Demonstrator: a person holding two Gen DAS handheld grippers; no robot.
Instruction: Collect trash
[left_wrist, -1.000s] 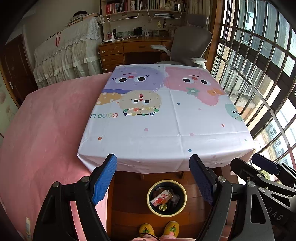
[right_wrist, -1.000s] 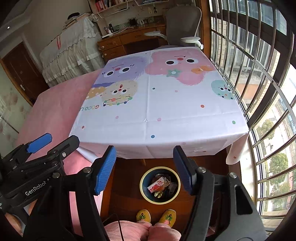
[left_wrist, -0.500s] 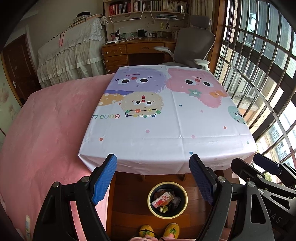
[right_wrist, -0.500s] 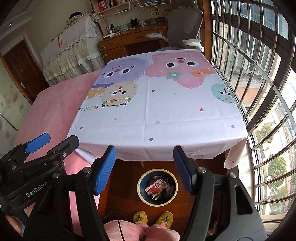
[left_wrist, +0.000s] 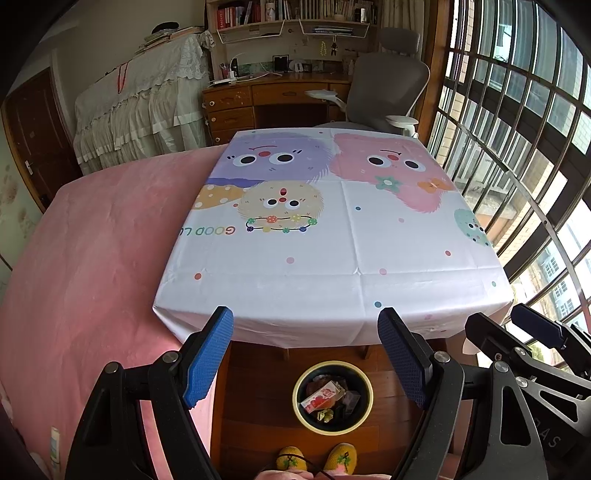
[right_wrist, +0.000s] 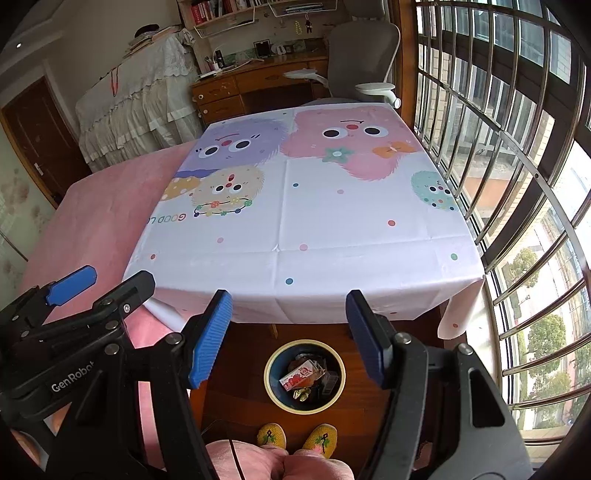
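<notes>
A round yellow-rimmed bin (left_wrist: 332, 397) (right_wrist: 305, 376) stands on the wooden floor below the table's near edge. Inside it lie a red-and-white carton (left_wrist: 322, 396) (right_wrist: 301, 374) and several wrappers. My left gripper (left_wrist: 306, 354) hangs open above the bin with nothing between its blue pads. My right gripper (right_wrist: 289, 336) is open too and holds nothing. Each gripper shows at the edge of the other's view. The table (left_wrist: 332, 240) (right_wrist: 314, 221) wears a white cloth printed with cartoon monsters, and I see no trash on it.
A pink bed (left_wrist: 81, 266) lies left of the table. A window with metal bars (right_wrist: 517, 166) runs along the right. A wooden desk (left_wrist: 266, 99) and a grey office chair (left_wrist: 388, 92) stand behind the table. The person's yellow slippers (right_wrist: 295, 437) are near the bin.
Both grippers have risen and drawn back a little, so the table and bin sit lower in view. Both stayed open.
</notes>
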